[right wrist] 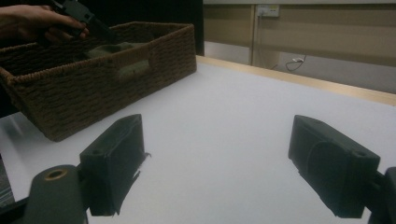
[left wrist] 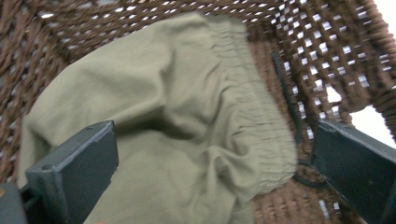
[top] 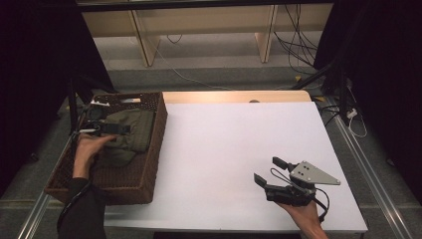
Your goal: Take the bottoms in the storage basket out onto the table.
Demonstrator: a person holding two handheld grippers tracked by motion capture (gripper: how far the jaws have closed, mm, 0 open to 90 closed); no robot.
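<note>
An olive-green garment [top: 127, 134] with an elastic waistband [left wrist: 252, 107] lies crumpled inside a brown wicker basket [top: 152, 149] at the table's left. My left gripper [top: 117, 128] hangs over the garment inside the basket. In the left gripper view its jaws stand wide apart either side of the cloth [left wrist: 154, 126], nothing pinched between them. My right gripper [top: 268, 172] rests low over the white table near the front right, open, with bare table between its jaws [right wrist: 215, 154]. The basket [right wrist: 121, 70] shows far left in the right gripper view, with the other hand above it.
The white tabletop [top: 234, 144] spreads right of the basket, with a wooden strip [top: 234, 96] along its far edge. A thin dark cord [left wrist: 285, 88] lies on the basket floor beside the waistband. Cables [top: 293, 45] run across the floor behind the table.
</note>
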